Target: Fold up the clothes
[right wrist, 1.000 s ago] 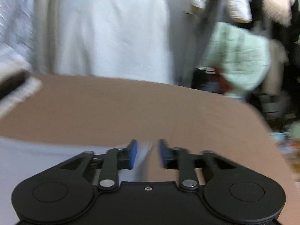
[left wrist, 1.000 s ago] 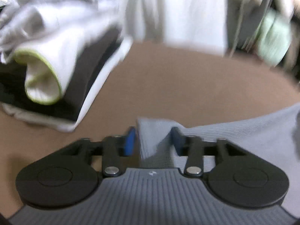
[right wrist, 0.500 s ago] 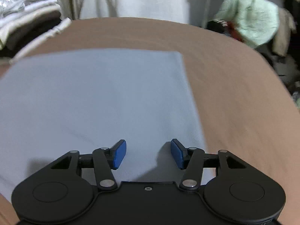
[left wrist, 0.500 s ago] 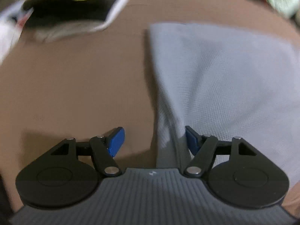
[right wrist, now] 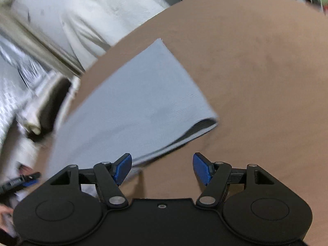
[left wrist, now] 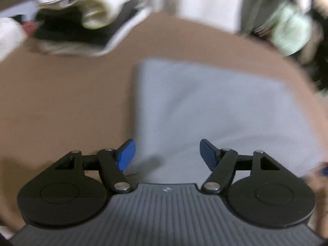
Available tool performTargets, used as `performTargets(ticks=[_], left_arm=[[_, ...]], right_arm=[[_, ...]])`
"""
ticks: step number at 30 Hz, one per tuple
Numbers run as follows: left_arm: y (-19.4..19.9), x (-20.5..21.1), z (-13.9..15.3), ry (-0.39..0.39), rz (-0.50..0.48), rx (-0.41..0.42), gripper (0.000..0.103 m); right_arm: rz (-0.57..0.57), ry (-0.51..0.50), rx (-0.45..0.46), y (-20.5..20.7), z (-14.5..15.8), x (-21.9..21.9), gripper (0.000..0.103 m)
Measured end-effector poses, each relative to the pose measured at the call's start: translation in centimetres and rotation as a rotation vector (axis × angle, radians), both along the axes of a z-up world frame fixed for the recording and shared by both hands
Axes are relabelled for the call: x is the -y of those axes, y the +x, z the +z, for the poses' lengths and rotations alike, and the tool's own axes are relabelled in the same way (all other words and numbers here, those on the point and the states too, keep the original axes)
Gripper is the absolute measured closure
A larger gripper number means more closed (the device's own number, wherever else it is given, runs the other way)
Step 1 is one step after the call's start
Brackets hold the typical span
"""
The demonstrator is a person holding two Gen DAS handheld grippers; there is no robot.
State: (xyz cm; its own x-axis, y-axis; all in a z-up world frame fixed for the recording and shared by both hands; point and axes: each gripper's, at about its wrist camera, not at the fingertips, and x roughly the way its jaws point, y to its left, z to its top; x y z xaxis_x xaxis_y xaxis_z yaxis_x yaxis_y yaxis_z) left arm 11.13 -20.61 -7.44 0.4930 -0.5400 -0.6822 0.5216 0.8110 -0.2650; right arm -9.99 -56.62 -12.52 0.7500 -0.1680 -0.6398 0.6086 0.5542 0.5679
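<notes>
Left gripper (left wrist: 167,153): blue pads, black linkages, ribbed grey body; jaws apart, nothing clamped. Right gripper (right wrist: 162,169): matching black body; jaws have just been opening, nothing between them. Grey-blue garment (right wrist: 131,110): fine-ribbed knit, folded rectangle, flat on brown matte table (right wrist: 266,82). Far left: blurred clothes pile (left wrist: 86,20). No legible writing.

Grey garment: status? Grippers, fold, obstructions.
Left gripper and right gripper open, jaws just opening, nothing pinched. Grey garment folded flat on brown table, released. Clothes pile at far left, clear of it.
</notes>
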Motion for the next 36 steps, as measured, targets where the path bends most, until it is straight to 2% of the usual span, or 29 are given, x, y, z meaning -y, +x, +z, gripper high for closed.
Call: performTargets(ticks=[1, 3, 6, 7, 8, 9, 10, 11, 12, 15, 18, 20, 22, 23, 24, 26, 27, 29, 30, 34, 36], left_arm=[[-0.4, 1.2, 0.0, -0.035, -0.063, -0.007, 0.035], [-0.9, 3.7, -1.3, -0.032, -0.125, -0.04, 0.035], [-1.5, 5.7, -4.7, 0.075, -0.156, -0.154, 0.036], [-1.7, 5.7, -5.7, 0.115, -0.161, -0.188, 0.039], [-2.2, 5.4, -5.9, 0.131, -0.167, -0.191, 0.04], [-2.8, 5.1, -6.0, 0.143, -0.173, -0.188, 0.04], [-3.4, 4.7, -6.0, 0.154, -0.179, -0.184, 0.04], [-3.7, 4.4, -6.2, 0.144, -0.17, -0.2, 0.04], [-4.0, 4.0, -6.4, 0.129, -0.159, -0.212, 0.04], [-4.0, 4.0, -6.0, 0.152, -0.167, -0.191, 0.042], [-4.3, 3.6, -5.9, 0.159, -0.175, -0.205, 0.043], [-3.6, 3.4, -6.2, 0.164, -0.166, -0.257, 0.043], [-3.7, 3.3, -5.8, 0.157, -0.148, -0.28, 0.043], [-3.8, 3.3, -5.3, 0.14, -0.143, -0.271, 0.043], [-3.6, 3.2, -4.7, 0.105, -0.142, -0.25, 0.043], [-3.2, 3.0, -3.2, 0.027, -0.147, -0.205, 0.043], [-3.1, 3.6, -2.5, -0.001, -0.16, -0.191, 0.043], [-2.7, 5.1, -1.1, -0.053, -0.191, -0.166, 0.042], [-2.6, 6.5, -0.8, -0.051, -0.212, -0.157, 0.041], [-1.7, 13.5, -3.1, 0.037, -0.319, -0.141, 0.041], [-1.0, 16.2, -5.1, 0.082, -0.343, -0.168, 0.041]], right_arm=[[-0.015, 0.028, 0.03, 0.1, -0.6, 0.0, 0.031], [-0.052, 0.07, 0.084, 0.5, -2.0, -0.2, 0.022], [-0.146, 0.054, 0.111, 1.4, -3.2, -0.5, 0.021], [-0.151, 0.043, 0.095, 1.8, -3.0, -0.5, 0.023], [-0.131, 0.014, 0.057, 2.2, -2.5, -0.8, 0.036], [-0.097, -0.032, -0.003, 2.7, -1.8, -1.1, 0.061], [-0.043, -0.103, -0.074, 3.2, -1.2, -1.6, 0.076], [-0.009, -0.166, -0.098, 3.2, -0.7, -2.2, 0.101], [0.004, -0.221, -0.09, 2.9, -0.2, -2.7, 0.101], [0.039, -0.357, -0.091, 2.6, 0.9, -4.1, 0.101], [0.04, -0.321, -0.045, 1.4, 2.1, -4.1, 0.101], [0.045, -0.236, -0.069, 0.6, 0.9, -2.7, 0.101], [0.02, -0.098, -0.054, -0.1, -0.4, -1.3, 0.097], [0.006, -0.068, -0.03, -0.4, -0.8, -1.1, 0.087], [-0.004, -0.059, -0.015, -0.7, -1.1, -1.2, 0.068], [-0.006, -0.045, 0.035, -1.3, -1.3, -1.6, 0.042], [0.002, -0.038, 0.063, -1.5, -1.4, -1.9, 0.035], [0.013, -0.029, 0.095, -1.5, -1.5, -2.0, 0.027], [-0.001, -0.03, 0.097, -1.2, -1.8, -1.9, 0.024], [-0.101, -0.05, 0.124, 0.8, -3.4, -0.6, 0.024], [-0.112, -0.098, 0.133, 1.8, -3.6, -0.3, 0.026]])
